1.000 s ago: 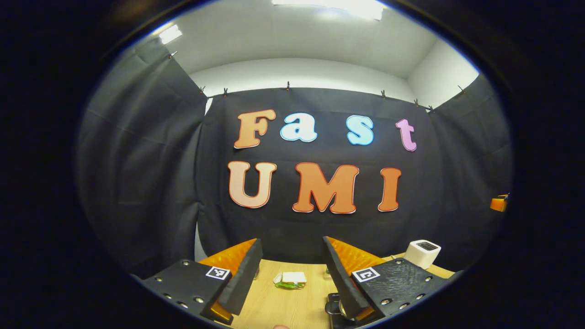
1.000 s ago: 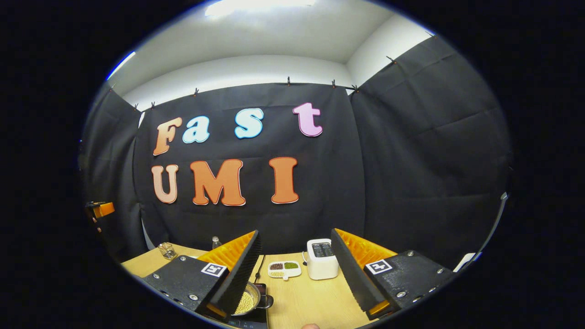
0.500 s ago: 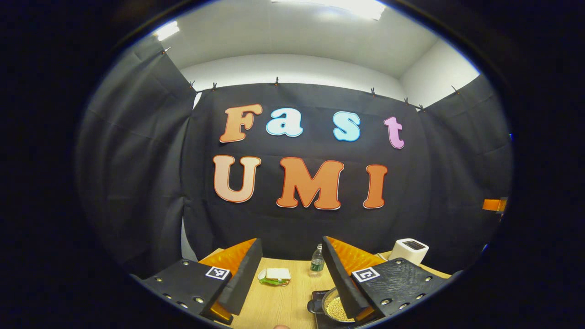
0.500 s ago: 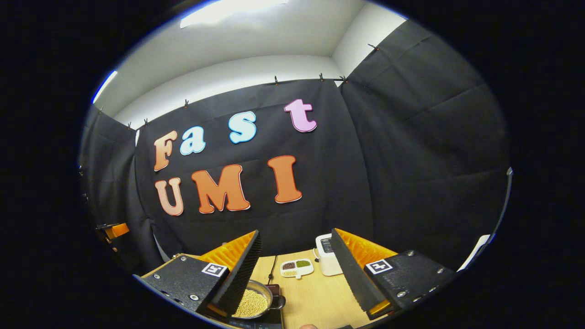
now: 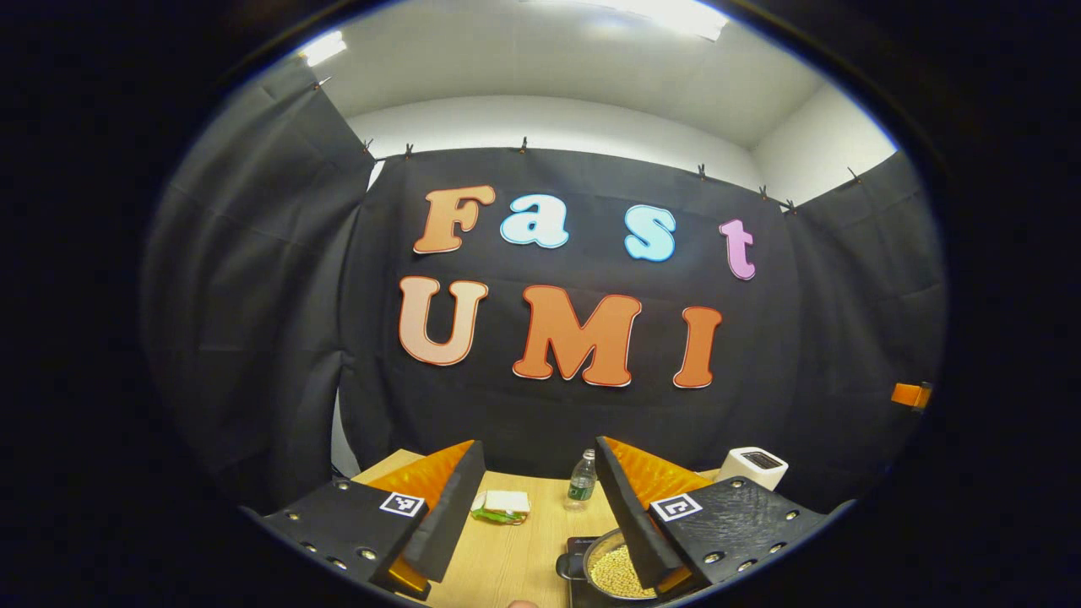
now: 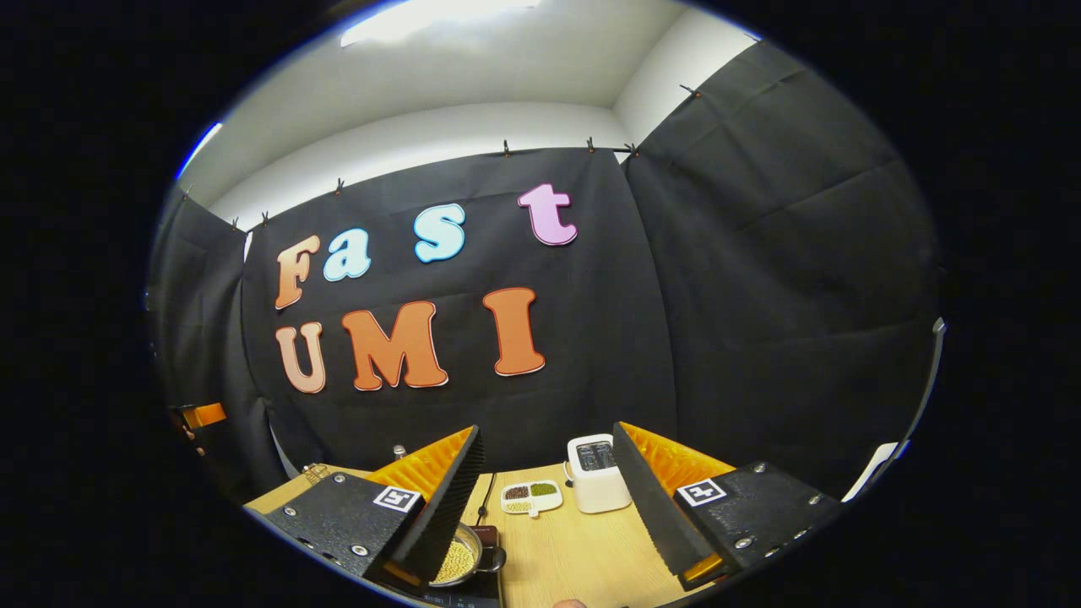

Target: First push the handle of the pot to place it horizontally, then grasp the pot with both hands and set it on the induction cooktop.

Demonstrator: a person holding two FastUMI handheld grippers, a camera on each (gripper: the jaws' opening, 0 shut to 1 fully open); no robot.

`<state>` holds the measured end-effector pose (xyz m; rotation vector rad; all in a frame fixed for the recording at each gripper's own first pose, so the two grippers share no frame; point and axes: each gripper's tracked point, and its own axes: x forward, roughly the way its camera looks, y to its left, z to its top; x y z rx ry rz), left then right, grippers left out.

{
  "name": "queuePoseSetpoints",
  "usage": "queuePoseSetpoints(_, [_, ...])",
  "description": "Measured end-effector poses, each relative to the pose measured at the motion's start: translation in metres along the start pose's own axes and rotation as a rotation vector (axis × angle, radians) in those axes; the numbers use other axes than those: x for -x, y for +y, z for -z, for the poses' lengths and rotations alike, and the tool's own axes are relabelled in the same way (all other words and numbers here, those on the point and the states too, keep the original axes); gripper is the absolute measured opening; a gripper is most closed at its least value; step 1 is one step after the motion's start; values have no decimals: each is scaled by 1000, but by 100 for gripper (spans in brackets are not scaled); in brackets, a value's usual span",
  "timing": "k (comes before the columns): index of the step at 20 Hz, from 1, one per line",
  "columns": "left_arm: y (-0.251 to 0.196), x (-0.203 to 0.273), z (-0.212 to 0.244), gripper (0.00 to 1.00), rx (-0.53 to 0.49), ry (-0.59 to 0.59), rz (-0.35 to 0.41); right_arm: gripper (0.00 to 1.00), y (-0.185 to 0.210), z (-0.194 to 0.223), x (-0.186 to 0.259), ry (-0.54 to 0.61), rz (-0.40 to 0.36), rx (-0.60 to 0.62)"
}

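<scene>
Pot [image 5: 615,571] of beans sits on the cooktop [image 6: 486,534]; both grippers' fingers spread, holding nothing.

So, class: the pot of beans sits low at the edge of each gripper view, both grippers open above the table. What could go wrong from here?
1. The pot is full of loose beans; a tilted two-sided lift could spill them.
2. The left gripper has its own finger across the pot, so aiming at the rim is harder.
3. The right gripper could nudge the bean dish or toaster ahead.

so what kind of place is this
Likely a mock kitchen set up in a cloth-walled booth: a wooden table holds a pot of beans, a white toaster and a water bottle.
</scene>
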<state>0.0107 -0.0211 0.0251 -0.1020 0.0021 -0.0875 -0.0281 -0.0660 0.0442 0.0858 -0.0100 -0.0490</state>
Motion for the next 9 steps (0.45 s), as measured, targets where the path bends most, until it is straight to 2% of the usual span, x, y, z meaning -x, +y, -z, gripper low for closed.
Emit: queuePoseSetpoints(9, [-25,-1,1,81,-13,6,37,95,-10,6,-1,-3,6,11])
